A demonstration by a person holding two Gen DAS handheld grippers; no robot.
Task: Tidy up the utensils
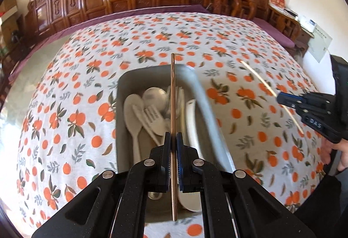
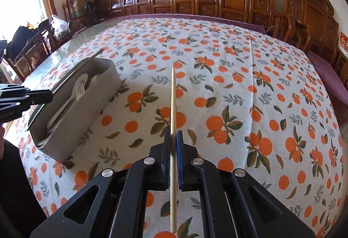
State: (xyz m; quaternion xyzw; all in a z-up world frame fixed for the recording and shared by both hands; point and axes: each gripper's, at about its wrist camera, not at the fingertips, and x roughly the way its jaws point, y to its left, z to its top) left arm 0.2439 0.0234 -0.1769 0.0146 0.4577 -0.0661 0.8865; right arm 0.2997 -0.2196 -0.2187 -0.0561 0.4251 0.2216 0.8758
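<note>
With our left gripper [image 1: 173, 136] clamped on a brown chopstick [image 1: 173, 107] above the grey bin [image 1: 130, 79] at frame centre and our right gripper [image 2: 173, 135] pinching a pale chopstick [image 2: 173, 103] over the tablecloth [image 2: 239, 85], we judged either thin stick could swivel or slip free

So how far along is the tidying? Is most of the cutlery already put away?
Mostly, it seems. The grey bin already holds pale spoons and a fork. The left gripper grips a brown chopstick above it; the right gripper holds a light chopstick. Both remain to drop in.
</note>
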